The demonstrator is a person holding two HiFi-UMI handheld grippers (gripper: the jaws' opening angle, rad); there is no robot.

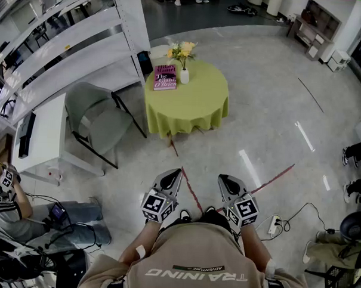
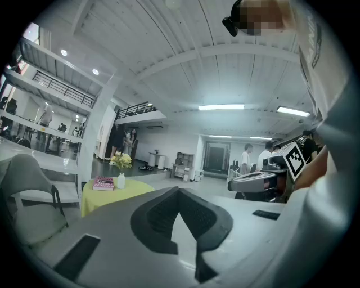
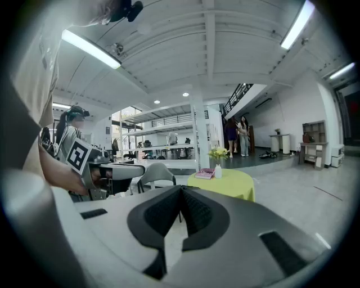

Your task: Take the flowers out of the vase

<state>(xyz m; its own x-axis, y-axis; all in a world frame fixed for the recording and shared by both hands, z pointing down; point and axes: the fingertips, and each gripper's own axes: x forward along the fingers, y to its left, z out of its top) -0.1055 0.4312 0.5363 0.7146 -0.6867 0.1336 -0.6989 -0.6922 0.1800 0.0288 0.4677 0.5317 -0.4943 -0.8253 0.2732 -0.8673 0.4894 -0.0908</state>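
Observation:
Yellow flowers [image 1: 181, 51] stand in a small white vase [image 1: 184, 76] on a round table with a yellow-green cloth [image 1: 191, 108], well ahead of me across the floor. A pink book [image 1: 165, 77] lies just left of the vase. My left gripper [image 1: 175, 174] and right gripper [image 1: 225, 180] are held close to my body, side by side, both shut and empty. In the left gripper view the flowers [image 2: 121, 161] and vase [image 2: 121, 180] are small and far off beyond the shut left gripper [image 2: 179, 192]. The right gripper view shows the flowers [image 3: 218, 152] beyond the shut right gripper [image 3: 181, 189].
A grey chair [image 1: 95, 122] stands left of the table, beside white shelving [image 1: 71, 40] and a white desk [image 1: 46, 134]. A person sits on the floor at lower left [image 1: 22, 214]. A power strip and cables [image 1: 274, 224] lie at lower right. Red tape lines [image 1: 187, 185] cross the floor.

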